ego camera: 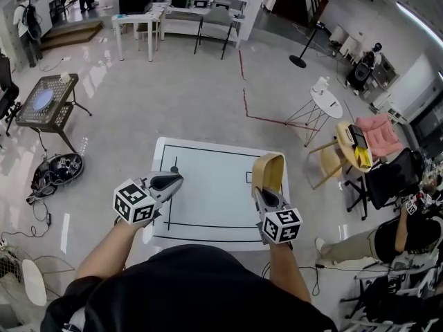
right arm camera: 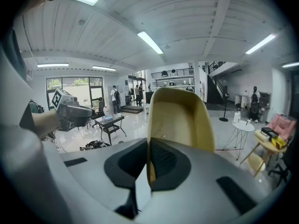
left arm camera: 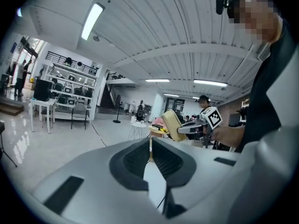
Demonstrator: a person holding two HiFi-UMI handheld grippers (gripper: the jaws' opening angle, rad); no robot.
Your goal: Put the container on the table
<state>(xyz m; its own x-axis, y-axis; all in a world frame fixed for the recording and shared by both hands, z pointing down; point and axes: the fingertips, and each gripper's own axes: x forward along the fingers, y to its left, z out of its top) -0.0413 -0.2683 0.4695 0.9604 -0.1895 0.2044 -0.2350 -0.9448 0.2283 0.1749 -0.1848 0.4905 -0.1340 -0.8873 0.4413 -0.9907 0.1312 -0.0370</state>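
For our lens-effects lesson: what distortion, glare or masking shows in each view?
Head view: glare on the floor at left, wide-angle bowing. Left gripper view: round dark vignette, mosaic patch top right. Right gripper view: same vignette; container sharp, ceiling lamps blown out.

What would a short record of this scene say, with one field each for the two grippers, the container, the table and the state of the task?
left gripper: shut, holds nothing, over the table's left part
right gripper: shut on the container's rim
container: beige, open, empty as far as visible, appears held in the air over the table's right side
table: white top with black lines, nothing visibly resting on it
task state: container not yet set down
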